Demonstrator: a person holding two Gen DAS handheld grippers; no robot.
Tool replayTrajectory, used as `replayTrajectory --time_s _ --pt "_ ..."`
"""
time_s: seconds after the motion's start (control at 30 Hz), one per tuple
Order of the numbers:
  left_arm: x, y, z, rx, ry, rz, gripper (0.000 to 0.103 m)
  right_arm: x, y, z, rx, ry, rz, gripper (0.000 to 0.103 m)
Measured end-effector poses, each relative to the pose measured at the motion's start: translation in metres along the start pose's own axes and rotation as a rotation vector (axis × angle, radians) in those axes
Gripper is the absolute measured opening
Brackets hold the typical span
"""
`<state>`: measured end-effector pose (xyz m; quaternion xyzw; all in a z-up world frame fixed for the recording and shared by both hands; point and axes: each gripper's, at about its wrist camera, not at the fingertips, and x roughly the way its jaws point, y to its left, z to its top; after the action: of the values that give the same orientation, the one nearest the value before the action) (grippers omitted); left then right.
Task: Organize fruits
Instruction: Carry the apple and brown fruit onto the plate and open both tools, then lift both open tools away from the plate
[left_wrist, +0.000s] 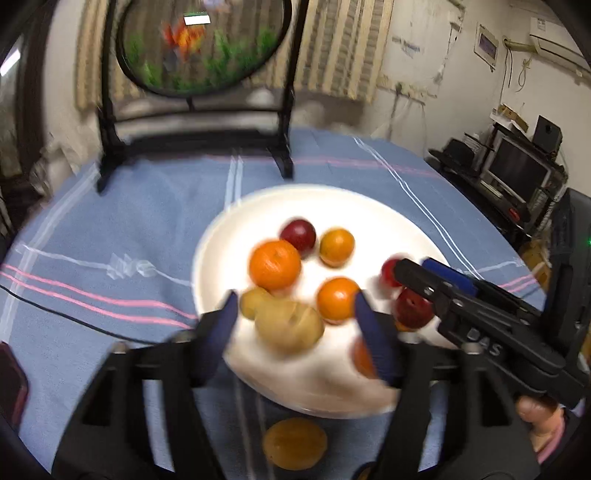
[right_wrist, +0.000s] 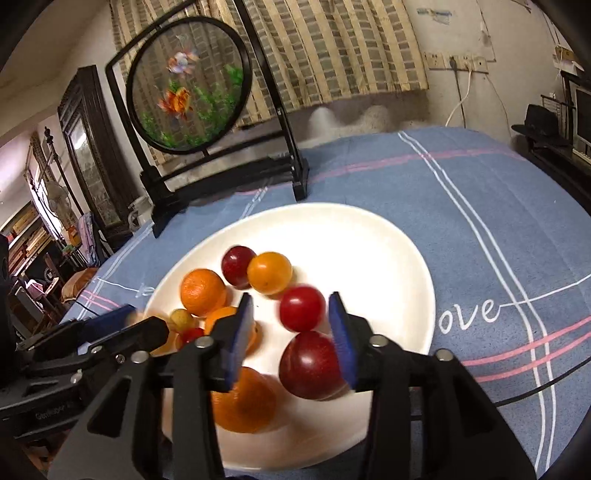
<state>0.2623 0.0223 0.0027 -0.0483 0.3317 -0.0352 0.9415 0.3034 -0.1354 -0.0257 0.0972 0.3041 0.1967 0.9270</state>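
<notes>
Left tongs (left_wrist: 295, 310): spread above the white plate (left_wrist: 369, 206), yellow pear (left_wrist: 288, 325) between, untouched.
Right tongs (right_wrist: 291, 325): spread, dark red plum (right_wrist: 310, 365) beside one pad, unpinched.
Tabletop (right_wrist: 480, 206): blue cloth.

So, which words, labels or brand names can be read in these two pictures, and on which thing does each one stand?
"ove": white letters on the blue tablecloth, right of the white plate; a letter before them may be hidden by the plate.
"DAS": raised letters on the right gripper, partly blurred; more may be there.
"Gen...": pale print on the left gripper, the rest too blurred to read.
Wall papers: too small to read.
</notes>
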Motion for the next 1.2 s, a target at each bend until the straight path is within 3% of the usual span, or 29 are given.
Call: replayTrajectory --time_s 0.03,0.27,0.4,0.67,0.93,1.2 --pt "-0.007 -0.001 0.0 0.012 -0.025 0.016 0.077 -0.003 0.001 0.0 -0.001 -0.009 0.002 0.055" --pt "-0.037 0.005 0.002 0.008 -0.095 0.036 0.095 -0.032 0.002 -0.003 0.021 -0.005 0.062 0.058" --pt "-0.049 0.02 0.003 -0.052 -0.114 0.043 0.099 -0.046 0.001 -0.012 0.053 0.043 0.099 0.058" --pt "-0.048 0.056 0.002 -0.234 -0.072 0.105 0.099 -0.053 0.017 -0.04 -0.006 0.182 0.083 0.058" --pt "-0.046 0.054 0.0 -0.219 -0.05 0.112 0.099 -0.046 0.035 -0.059 -0.12 0.266 0.033 0.057" --pt "-0.045 0.051 -0.002 -0.219 -0.034 0.11 0.099 -0.036 0.035 -0.066 -0.144 0.323 0.018 0.051"
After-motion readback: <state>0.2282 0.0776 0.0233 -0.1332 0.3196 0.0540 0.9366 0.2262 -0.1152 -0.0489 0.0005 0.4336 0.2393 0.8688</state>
